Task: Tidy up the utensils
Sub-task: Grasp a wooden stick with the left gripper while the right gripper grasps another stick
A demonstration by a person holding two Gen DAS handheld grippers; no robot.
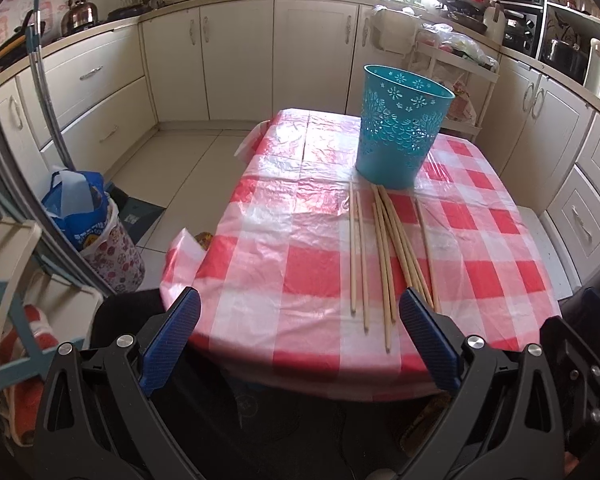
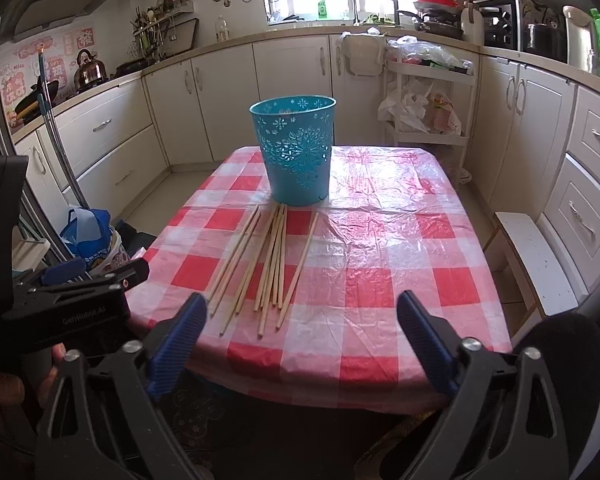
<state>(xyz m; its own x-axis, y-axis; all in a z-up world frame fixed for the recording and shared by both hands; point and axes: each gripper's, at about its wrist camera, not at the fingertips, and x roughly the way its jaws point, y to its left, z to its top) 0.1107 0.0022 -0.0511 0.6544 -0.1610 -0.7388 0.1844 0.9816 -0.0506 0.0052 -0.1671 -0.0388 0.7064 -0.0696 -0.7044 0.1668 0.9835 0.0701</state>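
Observation:
Several bamboo chopsticks (image 1: 384,256) lie loose on the red-and-white checked tablecloth (image 1: 268,264), just in front of a teal perforated bucket (image 1: 400,128) that stands upright. In the right wrist view the chopsticks (image 2: 268,264) lie left of centre before the bucket (image 2: 296,152). My left gripper (image 1: 300,300) is open and empty, held at the table's near edge, left of the chopsticks' near ends. My right gripper (image 2: 300,304) is open and empty, just short of the chopsticks' near ends. The left gripper's body (image 2: 72,304) shows at the left of the right wrist view.
Cream kitchen cabinets (image 2: 220,96) wrap around the room. A white cart (image 2: 428,104) with bags stands behind the table. A white bench (image 2: 536,264) is at the right. Bags (image 1: 88,224) sit on the floor at the left.

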